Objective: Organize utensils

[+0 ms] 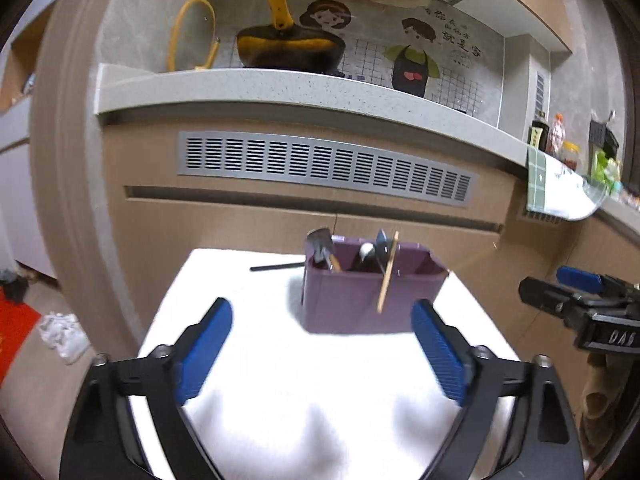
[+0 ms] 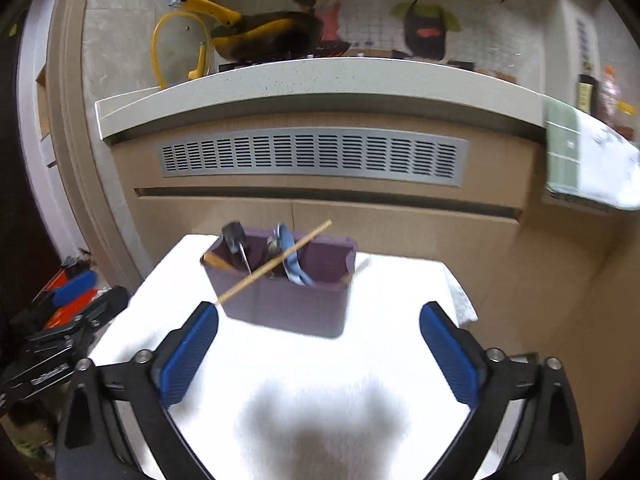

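Observation:
A purple utensil holder (image 1: 368,292) stands on the white-covered table (image 1: 280,360), also in the right wrist view (image 2: 288,300). It holds a black spatula (image 1: 320,242), a white spoon (image 1: 366,250) and blue-grey utensils (image 2: 290,256). A wooden chopstick (image 1: 387,276) leans across its rim and sticks out over the front wall (image 2: 274,264). A dark chopstick (image 1: 276,267) lies on the table left of the holder. My left gripper (image 1: 322,320) is open and empty, short of the holder. My right gripper (image 2: 318,320) is open and empty, just before the holder.
A wooden cabinet front with a metal vent (image 1: 324,166) stands behind the table, under a stone counter (image 1: 280,88) with a yellow-handled pan (image 1: 288,50). Bottles (image 1: 540,132) and a cloth (image 1: 552,188) sit at the right. The right gripper shows at the edge (image 1: 580,308).

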The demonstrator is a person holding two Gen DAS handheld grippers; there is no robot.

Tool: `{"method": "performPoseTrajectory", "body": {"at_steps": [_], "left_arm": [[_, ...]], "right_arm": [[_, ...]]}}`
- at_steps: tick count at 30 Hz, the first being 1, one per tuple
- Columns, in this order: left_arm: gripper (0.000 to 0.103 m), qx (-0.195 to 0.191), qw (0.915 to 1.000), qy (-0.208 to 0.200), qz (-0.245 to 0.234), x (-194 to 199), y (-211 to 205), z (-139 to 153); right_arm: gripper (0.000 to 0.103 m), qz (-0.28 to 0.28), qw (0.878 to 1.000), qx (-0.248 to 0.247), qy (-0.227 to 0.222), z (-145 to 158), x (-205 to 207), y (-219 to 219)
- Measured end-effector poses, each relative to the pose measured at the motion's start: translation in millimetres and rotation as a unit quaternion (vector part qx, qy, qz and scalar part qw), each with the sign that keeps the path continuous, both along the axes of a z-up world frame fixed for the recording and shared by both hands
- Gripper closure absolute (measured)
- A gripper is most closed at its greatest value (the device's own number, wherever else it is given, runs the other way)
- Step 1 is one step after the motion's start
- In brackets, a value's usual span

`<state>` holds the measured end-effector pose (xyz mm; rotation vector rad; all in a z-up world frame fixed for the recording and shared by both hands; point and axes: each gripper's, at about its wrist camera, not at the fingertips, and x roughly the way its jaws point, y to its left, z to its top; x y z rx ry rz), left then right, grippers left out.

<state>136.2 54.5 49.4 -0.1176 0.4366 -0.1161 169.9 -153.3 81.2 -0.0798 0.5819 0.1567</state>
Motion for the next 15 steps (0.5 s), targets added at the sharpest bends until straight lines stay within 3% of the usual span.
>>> {"method": "performPoseTrajectory", "body": {"at_steps": [6, 10, 15], "left_arm": [[0.000, 0.046, 0.9984, -0.006, 0.031, -48, -15, -7], [0.000, 0.041, 0.9986, 0.008, 0.031, -61, -19, -14], [0.000, 0.052, 0.9982, 0.013, 0.028, -71, -27, -19]], "right_arm": [[0.001, -0.046, 0.999, -0.003, -0.020, -33, -52, -2], [0.000, -0.072, 0.996, -0.019, -0.058, -39, -88, -4], [0.000, -0.085, 0.995, -0.018, -0.052, -49, -106, -11]]}}
